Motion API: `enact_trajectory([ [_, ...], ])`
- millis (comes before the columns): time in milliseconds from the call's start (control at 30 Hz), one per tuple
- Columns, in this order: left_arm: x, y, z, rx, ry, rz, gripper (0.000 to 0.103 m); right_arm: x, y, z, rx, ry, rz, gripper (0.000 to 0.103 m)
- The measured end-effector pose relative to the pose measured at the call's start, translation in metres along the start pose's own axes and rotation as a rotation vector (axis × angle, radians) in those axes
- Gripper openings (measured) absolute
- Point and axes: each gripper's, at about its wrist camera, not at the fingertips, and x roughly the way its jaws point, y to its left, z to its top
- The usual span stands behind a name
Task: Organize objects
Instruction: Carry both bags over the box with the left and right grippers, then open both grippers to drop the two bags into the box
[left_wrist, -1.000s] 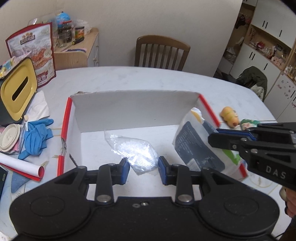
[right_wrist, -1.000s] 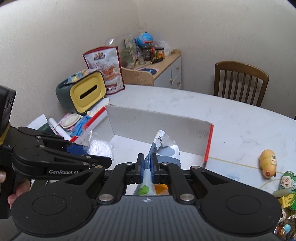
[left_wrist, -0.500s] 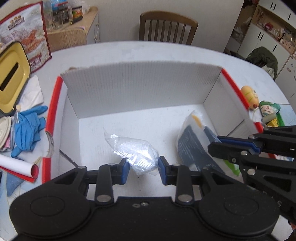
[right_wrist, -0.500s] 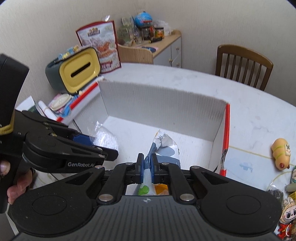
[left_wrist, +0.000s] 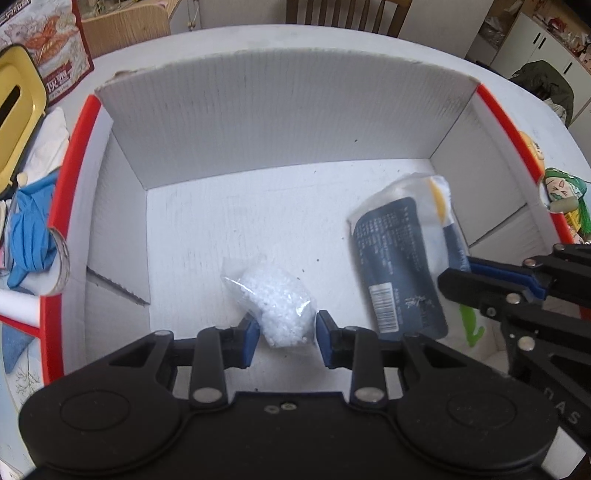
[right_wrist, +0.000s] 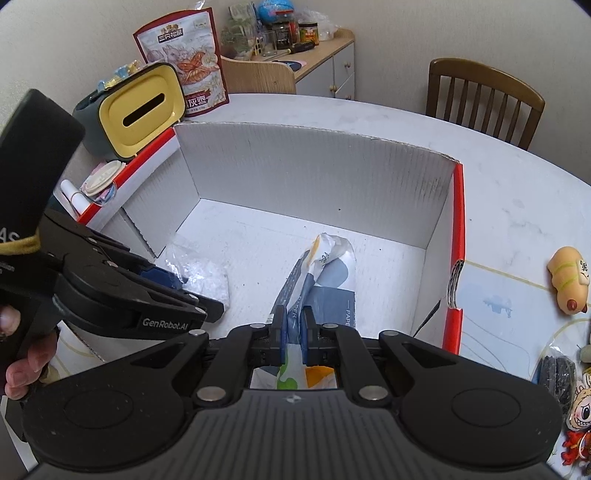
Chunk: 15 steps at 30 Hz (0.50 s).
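A white cardboard box (left_wrist: 280, 114) with red edges stands open on the table; it also shows in the right wrist view (right_wrist: 314, 173). My left gripper (left_wrist: 283, 334) is inside it with its jaws apart, and a clear bag of white pellets (left_wrist: 275, 301) lies on the box floor between the pads. My right gripper (right_wrist: 293, 332) is shut on a dark blue and white paper packet (right_wrist: 321, 269), which rests on the box floor at the right (left_wrist: 399, 258). The left gripper (right_wrist: 173, 284) shows at the left of the right wrist view.
A yellow-lidded tissue box (right_wrist: 142, 107), a snack bag (right_wrist: 184, 55), blue gloves (left_wrist: 29, 236) and a paper roll lie left of the box. Small toys (right_wrist: 569, 280) lie on the table to its right. A wooden chair (right_wrist: 480, 96) stands behind.
Both grippers have moved down into the box. The left jaws have opened wider and the pellet bag now lies on the floor. The packet has come down onto the floor.
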Motion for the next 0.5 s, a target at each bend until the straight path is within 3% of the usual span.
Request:
enact_trajectory([
  [200,-0.004,0.001,-0.003,-0.008,-0.017,-0.007,0.037,-0.002,0.000,0.000,-0.005,-0.002,-0.003,0.007],
  [367,-0.015,0.002,-0.006,-0.021,-0.067,0.000,0.061,-0.009,-0.002,0.001,0.001,-0.013,0.005,0.007],
  [500,-0.029,0.000,-0.010,-0.014,-0.109,0.003,0.063,-0.018,-0.004,0.001,0.015,-0.020,0.009,0.008],
])
